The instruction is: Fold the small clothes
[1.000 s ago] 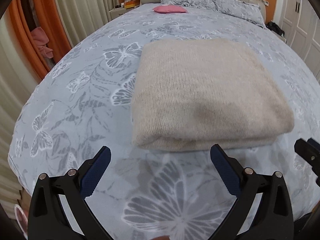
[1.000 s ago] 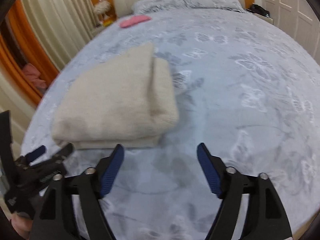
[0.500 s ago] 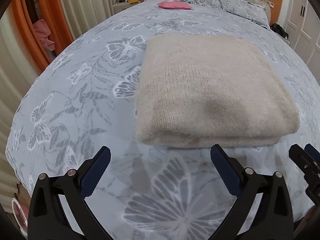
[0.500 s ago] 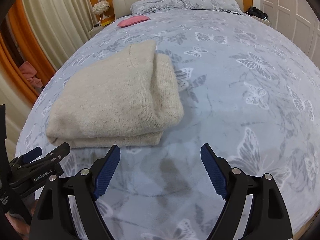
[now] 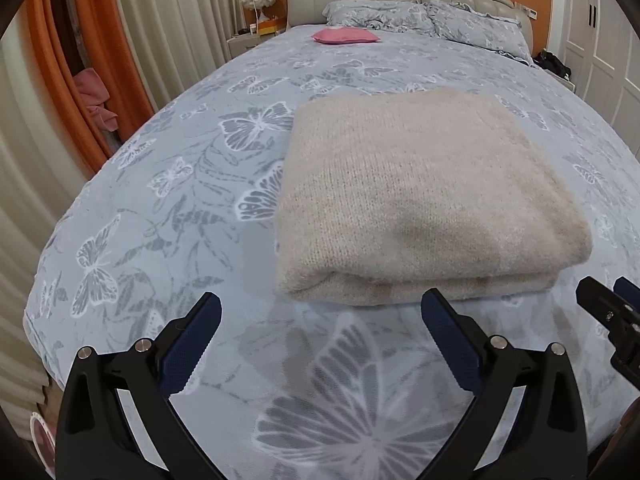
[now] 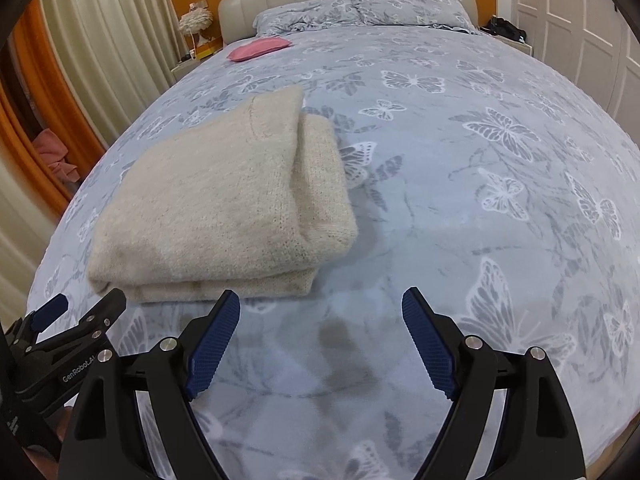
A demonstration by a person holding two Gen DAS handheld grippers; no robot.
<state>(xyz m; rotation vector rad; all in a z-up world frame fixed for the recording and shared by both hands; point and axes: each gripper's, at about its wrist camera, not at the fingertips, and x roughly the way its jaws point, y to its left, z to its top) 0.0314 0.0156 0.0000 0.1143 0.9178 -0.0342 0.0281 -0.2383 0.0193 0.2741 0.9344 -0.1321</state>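
The beige knitted garment [image 5: 424, 196] lies folded into a compact rectangular stack on the bed [image 5: 168, 216], flat on the butterfly-print cover. The knit is fuzzy and fine-ribbed. The top surface is smooth, with rounded folded edges at the front and along the left side. In the right wrist view, the garment [image 6: 224, 208] shows separate layers: an upper fold rests on a thicker lower fold, and a thin bottom layer protrudes slightly along the front edge.

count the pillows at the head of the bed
2: gray patterned pillows side by side against the headboard, the left pillow and the right pillow. A small pink cushion lies just before them. More could be hidden behind.
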